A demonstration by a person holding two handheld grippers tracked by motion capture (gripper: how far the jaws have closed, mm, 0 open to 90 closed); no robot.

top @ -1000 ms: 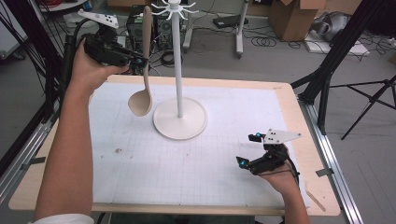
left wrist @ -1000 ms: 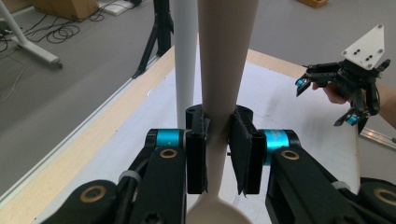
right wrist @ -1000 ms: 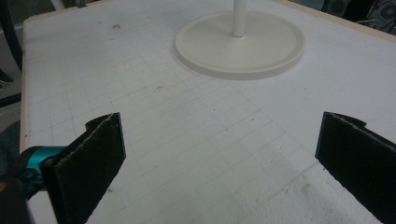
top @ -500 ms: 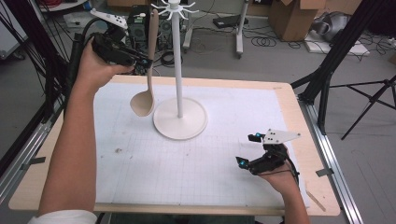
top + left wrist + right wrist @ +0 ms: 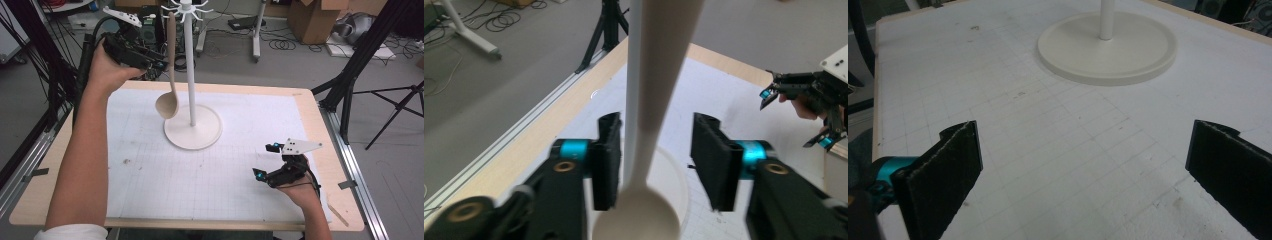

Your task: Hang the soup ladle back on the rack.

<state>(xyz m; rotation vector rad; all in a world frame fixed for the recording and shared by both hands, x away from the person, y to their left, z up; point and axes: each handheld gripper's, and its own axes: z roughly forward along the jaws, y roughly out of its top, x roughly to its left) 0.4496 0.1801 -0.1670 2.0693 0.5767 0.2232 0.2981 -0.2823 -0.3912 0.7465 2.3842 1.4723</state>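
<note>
A beige ladle [image 5: 167, 104] hangs upright beside the pole of a white hook stand [image 5: 189, 65], its top end up among the hooks. My left gripper [image 5: 159, 64] is raised at the ladle's handle. Its jaws have just been opening. In the left gripper view the handle [image 5: 659, 90] stands between the jaws of the left gripper [image 5: 657, 120] with a gap on each side. My right gripper [image 5: 265, 160] rests open on the white mat at the near right; in the right gripper view it [image 5: 1087, 132] holds nothing.
The stand's round base [image 5: 193, 131] sits at the middle back of the gridded mat [image 5: 210, 175]. Black tripod legs [image 5: 350, 90] stand off the table's right side. Cables and boxes lie on the floor behind.
The left gripper has shifted slightly right with the ladle toward the stand's hooks, and its jaws have parted off the handle. The right gripper has stayed put.
</note>
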